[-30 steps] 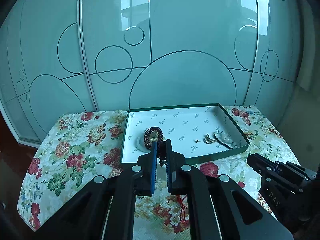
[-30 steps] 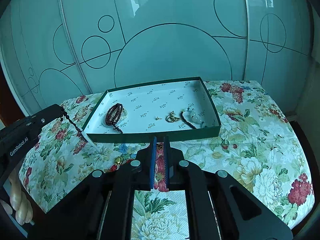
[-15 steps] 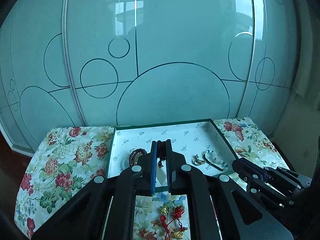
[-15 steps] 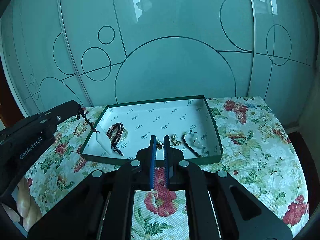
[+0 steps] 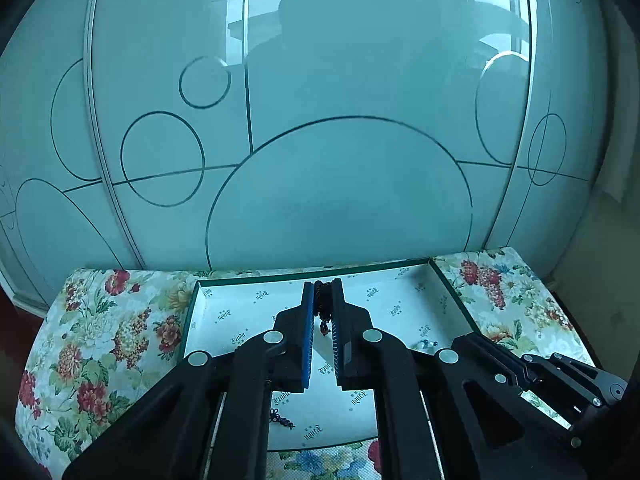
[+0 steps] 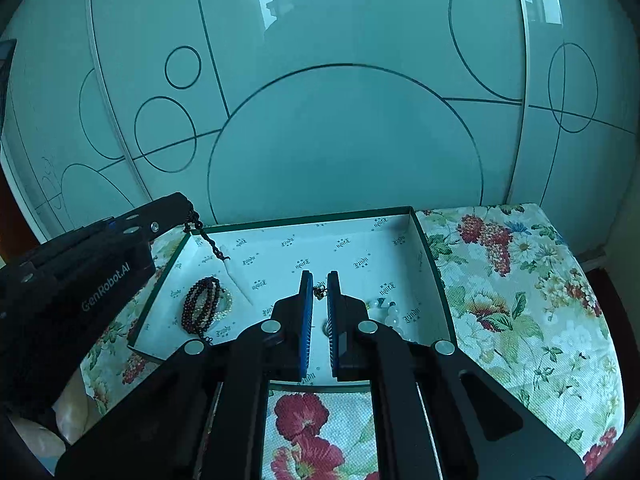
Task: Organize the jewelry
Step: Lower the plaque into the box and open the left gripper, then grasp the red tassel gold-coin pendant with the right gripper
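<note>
I have the left gripper [image 5: 323,286] clamped on a dark beaded cord with a pale pendant [image 6: 208,240], dangling at left of the right view over the green-rimmed, white-lined shallow box [image 6: 434,276] so it lands inside. My right gripper [image 6: 319,292] pinches a small gold-coloured piece [image 6: 319,291] above the box centre, near the coiled dark red bead bracelet [image 6: 200,306].

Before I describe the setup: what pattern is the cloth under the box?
Floral, red flowers with green leaves on white cloth; clearest in the right wrist view.

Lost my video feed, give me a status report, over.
Left gripper shut on dark bead strand, dangling over green box. Right gripper shut on small gold piece above box. Nothing blocking.
</note>
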A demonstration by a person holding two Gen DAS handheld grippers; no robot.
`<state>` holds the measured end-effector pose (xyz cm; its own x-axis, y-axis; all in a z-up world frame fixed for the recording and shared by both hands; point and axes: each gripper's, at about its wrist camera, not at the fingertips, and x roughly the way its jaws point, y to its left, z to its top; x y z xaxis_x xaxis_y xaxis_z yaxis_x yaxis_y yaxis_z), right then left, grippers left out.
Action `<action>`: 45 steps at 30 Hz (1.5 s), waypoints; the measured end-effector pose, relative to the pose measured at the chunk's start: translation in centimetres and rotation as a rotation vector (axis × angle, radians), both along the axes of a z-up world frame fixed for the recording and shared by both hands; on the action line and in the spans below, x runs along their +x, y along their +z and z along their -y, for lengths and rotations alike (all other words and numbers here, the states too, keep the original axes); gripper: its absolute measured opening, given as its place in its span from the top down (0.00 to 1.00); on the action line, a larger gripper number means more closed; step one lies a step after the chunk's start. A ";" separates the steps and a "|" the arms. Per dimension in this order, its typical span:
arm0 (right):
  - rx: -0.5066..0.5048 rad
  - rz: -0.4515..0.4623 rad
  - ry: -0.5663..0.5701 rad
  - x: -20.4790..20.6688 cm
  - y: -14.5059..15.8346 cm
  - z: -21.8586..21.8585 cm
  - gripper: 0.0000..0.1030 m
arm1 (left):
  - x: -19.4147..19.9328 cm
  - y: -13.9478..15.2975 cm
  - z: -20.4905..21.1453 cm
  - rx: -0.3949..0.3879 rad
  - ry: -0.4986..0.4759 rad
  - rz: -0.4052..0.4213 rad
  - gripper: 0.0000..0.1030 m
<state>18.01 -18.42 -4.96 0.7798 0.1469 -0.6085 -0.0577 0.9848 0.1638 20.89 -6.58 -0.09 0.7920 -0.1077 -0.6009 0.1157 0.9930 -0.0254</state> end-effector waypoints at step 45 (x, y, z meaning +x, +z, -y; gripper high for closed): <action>0.022 -0.178 0.041 -8.5 -6.1 -4.1 0.69 | -9.3 -9.5 -9.4 -0.026 0.188 -0.307 0.48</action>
<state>9.52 -14.29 -11.03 0.6528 0.1910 -0.7330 -0.0658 0.9783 0.1964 11.62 2.84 -9.56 0.5821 0.0044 -0.8131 -0.0855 0.9948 -0.0559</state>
